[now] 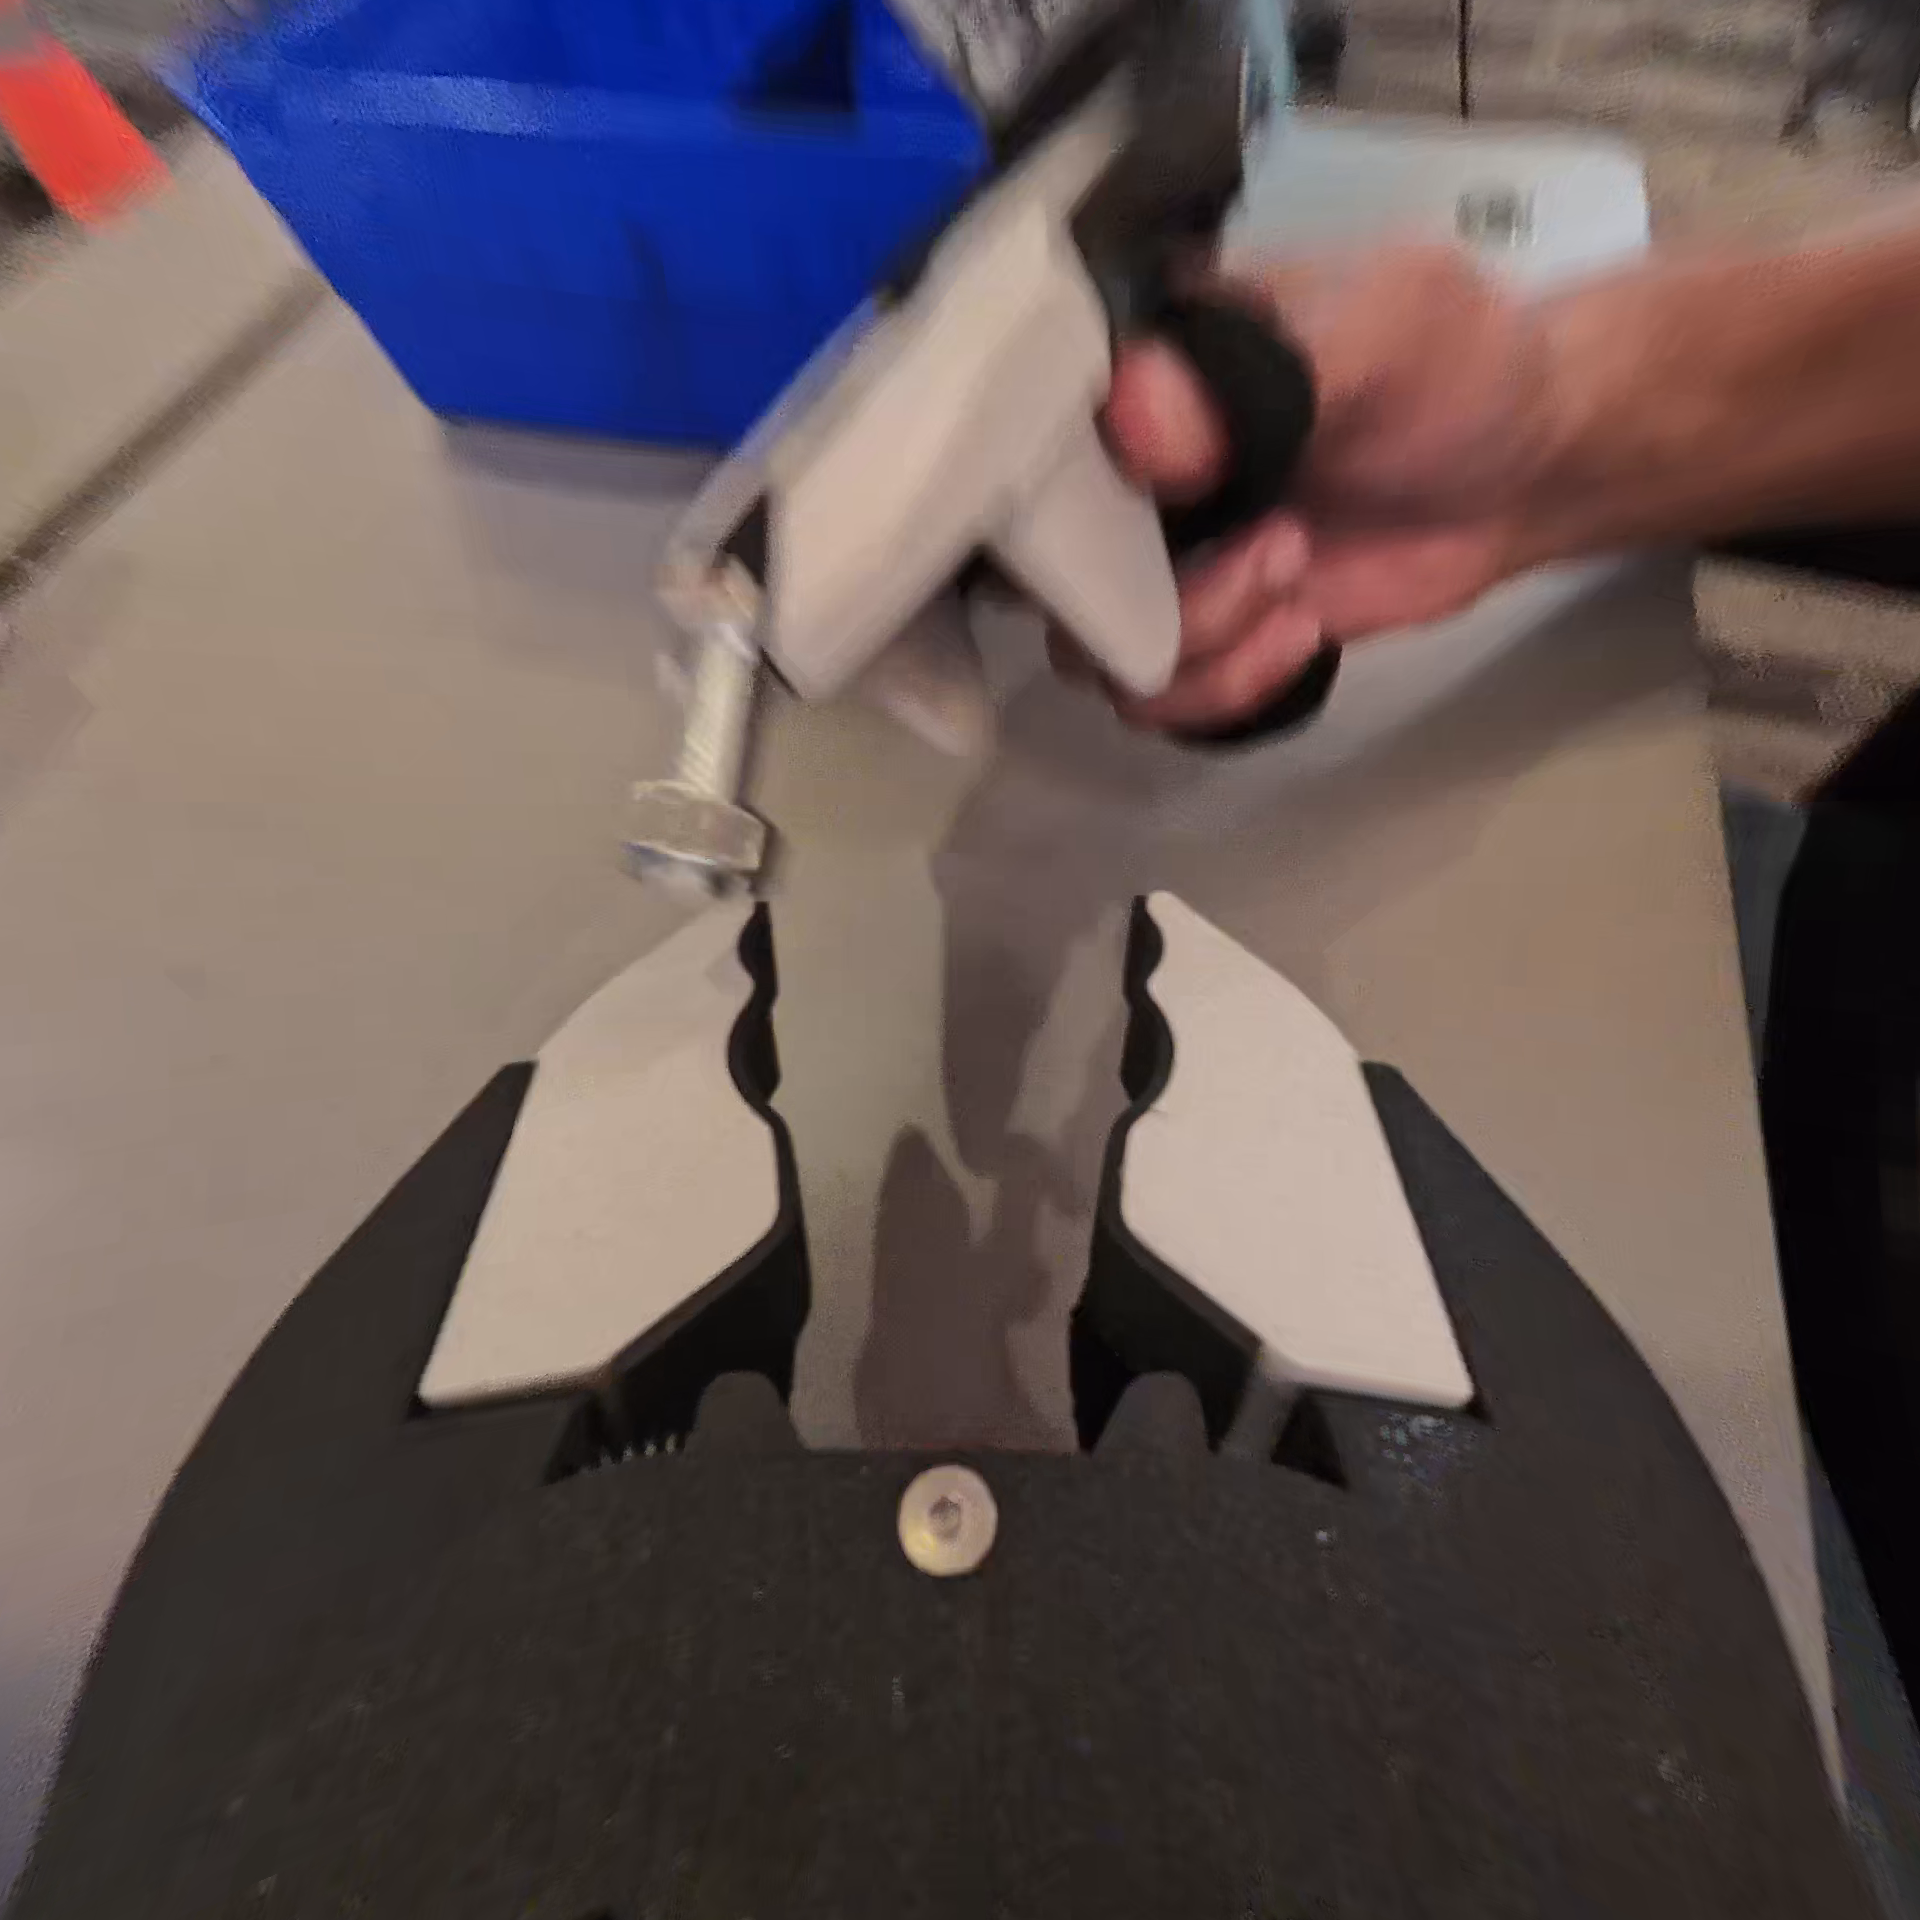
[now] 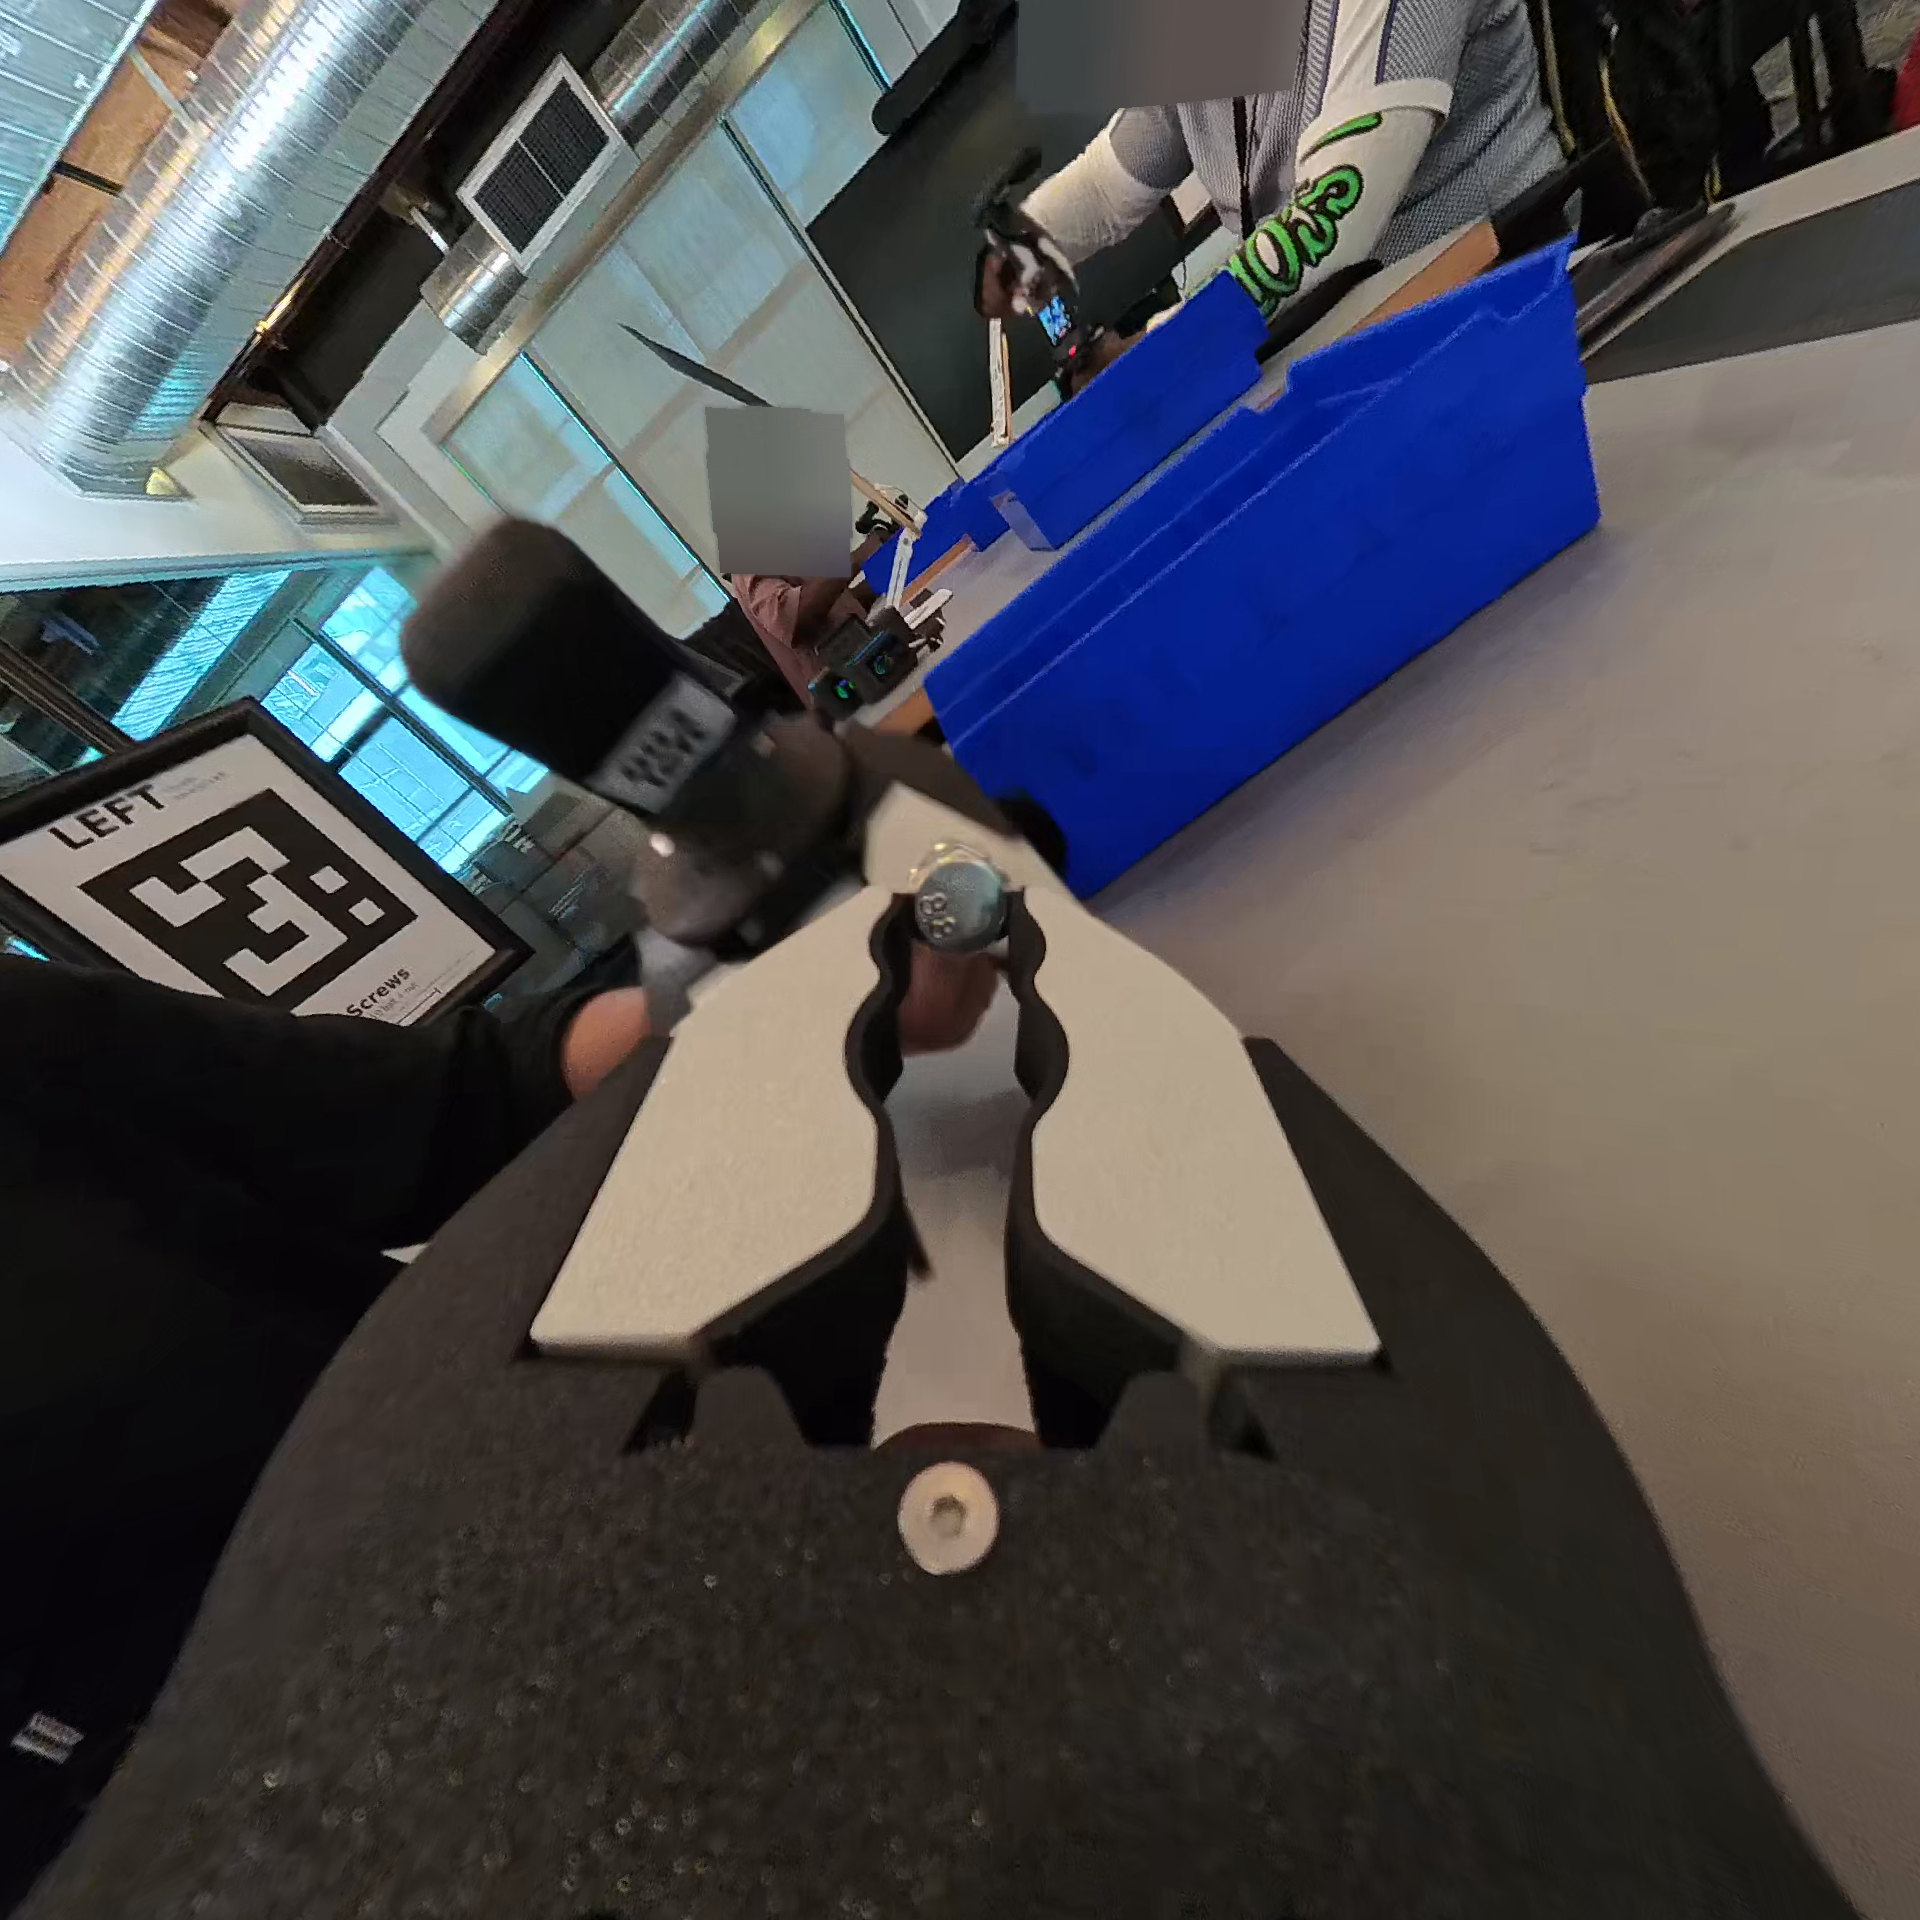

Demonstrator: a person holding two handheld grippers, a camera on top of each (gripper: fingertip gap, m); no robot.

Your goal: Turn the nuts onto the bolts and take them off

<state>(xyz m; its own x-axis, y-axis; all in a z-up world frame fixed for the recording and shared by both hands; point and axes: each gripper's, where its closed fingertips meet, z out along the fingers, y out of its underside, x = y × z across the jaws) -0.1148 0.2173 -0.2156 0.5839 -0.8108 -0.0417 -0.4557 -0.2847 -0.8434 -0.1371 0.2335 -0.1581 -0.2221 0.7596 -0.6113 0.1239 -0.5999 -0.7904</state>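
Tabletop: grey tabletop (image 1: 260, 935) under both my tools, with a blue bin (image 1: 582, 208) standing at its far side.
Left tongs: my left tongs (image 1: 951, 914) stand wide apart with nothing between the tips, hovering above the surface.
Right tongs: my right tongs (image 2: 958, 914) are clamped on the bolt (image 2: 958, 902) at its head (the left view shows them coming in from the upper right, blurred).
Bolt: it hangs from the right tongs' tips, threaded shank slanting down toward my left tongs.
Nut: the nut (image 1: 698, 836) sits on the bolt's lower end, just beyond my left tip.
Hand: a hand (image 1: 1351, 468) grips the right tool's black handle.
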